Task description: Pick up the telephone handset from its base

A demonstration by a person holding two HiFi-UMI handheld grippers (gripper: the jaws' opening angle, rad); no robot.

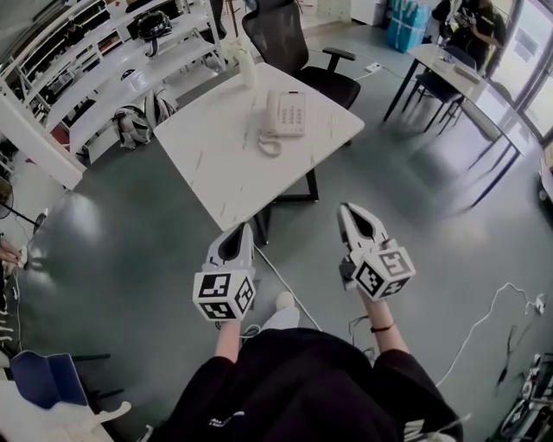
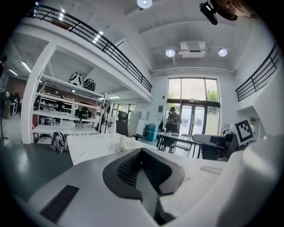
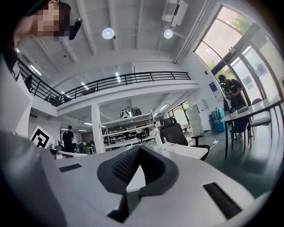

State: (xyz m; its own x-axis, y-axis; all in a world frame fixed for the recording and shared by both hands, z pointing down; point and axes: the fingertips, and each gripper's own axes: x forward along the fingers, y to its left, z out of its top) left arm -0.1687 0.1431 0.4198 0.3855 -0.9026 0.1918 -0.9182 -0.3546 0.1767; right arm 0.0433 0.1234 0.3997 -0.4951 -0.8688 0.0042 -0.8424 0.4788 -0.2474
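Observation:
A white telephone (image 1: 285, 113) sits near the far edge of a white table (image 1: 216, 164). Its handset (image 1: 269, 112) lies in the cradle on the phone's left side, and a coiled cord (image 1: 270, 146) loops in front of it. Both grippers hover over the floor short of the table's near corner. My left gripper (image 1: 245, 228) is shut and empty. My right gripper (image 1: 346, 208) is also shut and empty. In the left gripper view the telephone (image 2: 128, 142) shows small beyond the shut left gripper (image 2: 141, 150). The right gripper view shows the shut right gripper (image 3: 139, 148) and the table (image 3: 188, 151).
A black office chair (image 1: 285, 39) stands behind the table, and a white bottle (image 1: 249, 67) is on its far edge. White shelving (image 1: 112, 60) and a backpack (image 1: 138, 121) are at the left. Another desk (image 1: 458, 78) with a person (image 1: 475, 26) is at the far right. A cable (image 1: 285, 285) crosses the floor.

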